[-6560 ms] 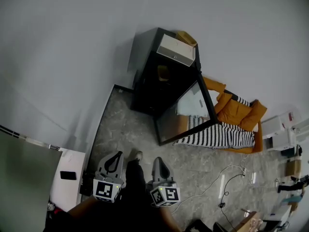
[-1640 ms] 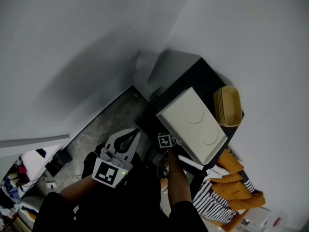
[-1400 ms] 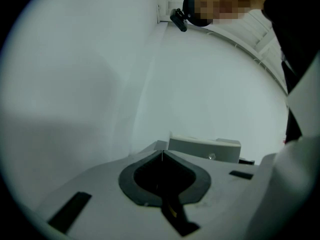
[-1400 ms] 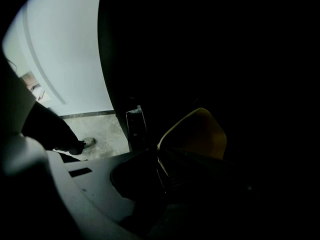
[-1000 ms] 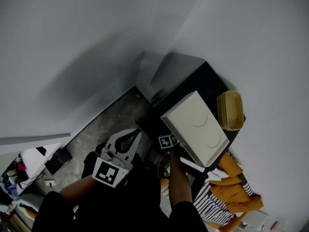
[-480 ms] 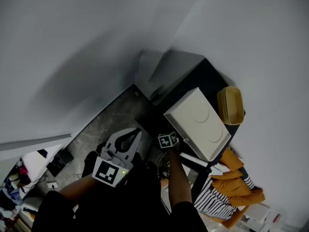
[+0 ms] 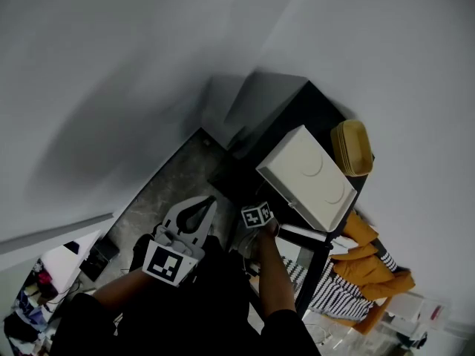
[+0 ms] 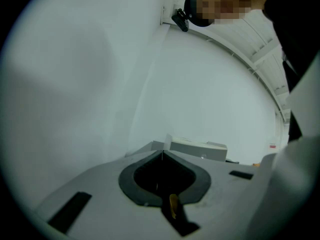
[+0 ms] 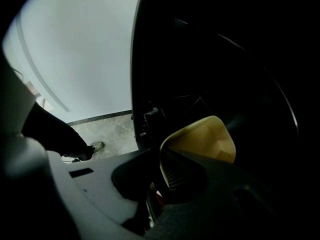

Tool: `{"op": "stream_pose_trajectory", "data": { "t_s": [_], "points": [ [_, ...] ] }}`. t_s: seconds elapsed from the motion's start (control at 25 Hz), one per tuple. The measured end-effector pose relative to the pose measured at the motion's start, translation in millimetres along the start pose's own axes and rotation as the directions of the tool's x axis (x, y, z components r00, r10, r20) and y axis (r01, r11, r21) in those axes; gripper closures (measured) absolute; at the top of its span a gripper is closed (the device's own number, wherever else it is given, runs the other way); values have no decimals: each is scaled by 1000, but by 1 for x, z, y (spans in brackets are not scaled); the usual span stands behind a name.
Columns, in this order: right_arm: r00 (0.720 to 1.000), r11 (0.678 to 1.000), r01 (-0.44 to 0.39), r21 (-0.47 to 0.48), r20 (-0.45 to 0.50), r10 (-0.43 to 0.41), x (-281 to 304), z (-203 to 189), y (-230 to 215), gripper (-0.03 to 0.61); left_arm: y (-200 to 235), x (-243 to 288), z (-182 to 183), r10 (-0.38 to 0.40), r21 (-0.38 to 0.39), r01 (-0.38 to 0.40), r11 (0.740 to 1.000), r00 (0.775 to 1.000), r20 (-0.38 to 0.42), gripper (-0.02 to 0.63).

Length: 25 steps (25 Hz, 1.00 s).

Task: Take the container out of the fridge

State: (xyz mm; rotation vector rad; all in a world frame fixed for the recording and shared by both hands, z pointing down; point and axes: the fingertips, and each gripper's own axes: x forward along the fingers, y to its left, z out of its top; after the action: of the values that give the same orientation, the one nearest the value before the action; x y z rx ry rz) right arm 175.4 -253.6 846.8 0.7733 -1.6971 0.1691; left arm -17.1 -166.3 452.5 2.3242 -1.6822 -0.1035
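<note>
The black fridge (image 7: pixel 310 108) stands against the wall with its door open. My right gripper (image 9: pixel 162 158) reaches into the dark inside. Only its marker cube (image 7: pixel 257 215) shows in the head view. A yellow container (image 9: pixel 202 139) lies tilted inside the fridge, and its ribbed rim runs between the right jaws, which look shut on it. My left gripper (image 7: pixel 208 200) hangs outside to the left of the fridge, shut and empty, its fingertips (image 8: pixel 161 154) meeting and pointing up at the white wall.
A white box (image 7: pixel 312 176) and a yellow basket (image 7: pixel 352 148) sit on top of the fridge. Orange cushions (image 7: pixel 375 271) and a striped cloth (image 7: pixel 335 299) lie beyond the door. Grey stone floor (image 7: pixel 174 180) lies to the left, and a shoe (image 9: pixel 95 147) stands on it.
Since 6.6 s ago I have come up to the fridge and the right gripper has gone inside. Over the last second both grippers hold almost still; only the view shifts slightly.
</note>
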Motion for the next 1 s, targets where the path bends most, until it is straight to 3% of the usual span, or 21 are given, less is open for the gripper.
{"op": "stream_pose_trajectory", "data": {
  "t_s": [0.6, 1.0],
  "points": [
    [1000, 997, 28, 77, -6, -28, -39, 0, 45, 566, 9, -24, 4, -138, -21, 138, 990, 990, -38, 609],
    [1000, 987, 21, 159, 5, -22, -77, -6, 94, 568, 13, -38, -10, -253, -49, 250, 967, 963, -88, 609]
  ]
}}
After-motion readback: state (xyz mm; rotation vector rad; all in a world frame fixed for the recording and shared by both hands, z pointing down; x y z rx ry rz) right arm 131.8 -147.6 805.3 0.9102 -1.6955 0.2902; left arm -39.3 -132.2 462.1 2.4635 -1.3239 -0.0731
